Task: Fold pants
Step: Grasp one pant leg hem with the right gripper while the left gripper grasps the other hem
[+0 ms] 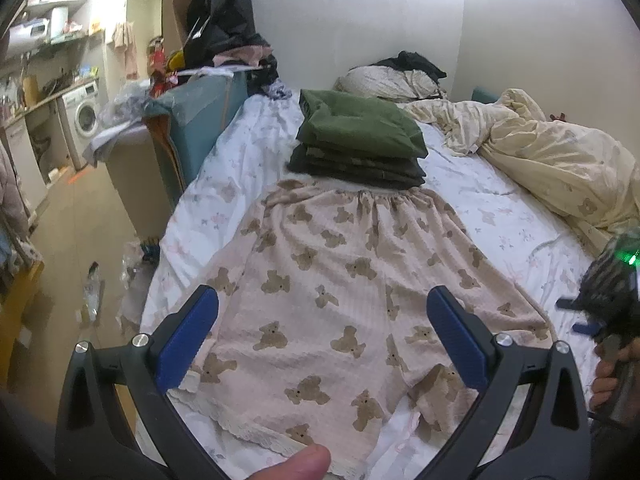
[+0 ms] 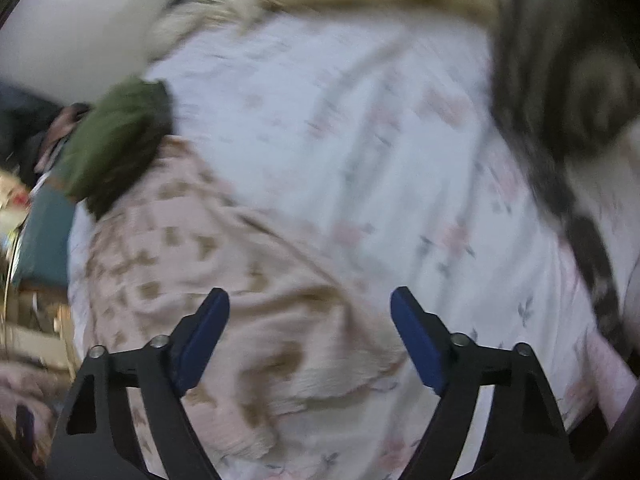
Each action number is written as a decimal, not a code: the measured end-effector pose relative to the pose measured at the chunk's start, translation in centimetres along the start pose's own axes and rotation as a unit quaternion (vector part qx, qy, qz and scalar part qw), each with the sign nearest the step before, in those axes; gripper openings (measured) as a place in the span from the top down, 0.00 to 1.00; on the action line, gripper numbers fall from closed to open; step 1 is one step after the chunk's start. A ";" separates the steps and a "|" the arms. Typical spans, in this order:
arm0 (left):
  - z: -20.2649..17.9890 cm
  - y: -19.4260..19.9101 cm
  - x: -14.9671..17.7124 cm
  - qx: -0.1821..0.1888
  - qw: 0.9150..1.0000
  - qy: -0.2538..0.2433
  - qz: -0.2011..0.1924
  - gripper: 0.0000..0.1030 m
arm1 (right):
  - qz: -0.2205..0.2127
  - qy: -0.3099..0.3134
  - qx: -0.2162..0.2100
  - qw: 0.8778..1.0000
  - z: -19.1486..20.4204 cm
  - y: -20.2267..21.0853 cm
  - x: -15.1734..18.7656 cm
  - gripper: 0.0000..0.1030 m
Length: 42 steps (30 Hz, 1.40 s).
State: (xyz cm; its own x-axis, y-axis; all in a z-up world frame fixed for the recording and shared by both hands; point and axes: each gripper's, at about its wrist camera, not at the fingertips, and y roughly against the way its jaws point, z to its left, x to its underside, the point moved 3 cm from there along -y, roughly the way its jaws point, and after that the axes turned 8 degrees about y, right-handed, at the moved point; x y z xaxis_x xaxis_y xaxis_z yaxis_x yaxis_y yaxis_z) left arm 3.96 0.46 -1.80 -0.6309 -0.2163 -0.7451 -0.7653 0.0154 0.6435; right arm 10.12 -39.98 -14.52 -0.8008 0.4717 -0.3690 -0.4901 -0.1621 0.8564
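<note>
Pink pants with a brown teddy-bear print (image 1: pixel 340 280) lie flat on the bed, waistband at the far end, leg ends toward me. My left gripper (image 1: pixel 322 332) is open and empty, held over the near leg ends. The right gripper shows at the right edge of the left wrist view (image 1: pixel 592 312), held in a hand. In the blurred right wrist view the right gripper (image 2: pixel 310 328) is open and empty above the right edge of the pants (image 2: pixel 208 272).
A stack of folded dark green and black clothes (image 1: pixel 360 140) sits just beyond the waistband. A crumpled cream duvet (image 1: pixel 540 152) lies at the right, a pillow (image 1: pixel 384 80) at the head. The bed sheet (image 1: pixel 500 216) is white and floral. The floor and a teal box (image 1: pixel 200 120) are on the left.
</note>
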 end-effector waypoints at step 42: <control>-25.3 -35.7 -9.0 0.042 0.952 -0.125 0.277 0.17 | 0.101 0.227 -0.161 0.955 13.8 -1.6 7.7 0.96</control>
State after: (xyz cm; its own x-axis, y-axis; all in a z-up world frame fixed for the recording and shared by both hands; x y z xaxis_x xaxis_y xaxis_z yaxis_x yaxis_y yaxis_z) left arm 40.17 -22.84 -13.62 -0.9429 0.0865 -0.3217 -0.3082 0.1397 0.9410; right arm 9.53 -24.15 -13.73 -0.9211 -0.0108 -0.3891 -0.3315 -0.5020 0.7988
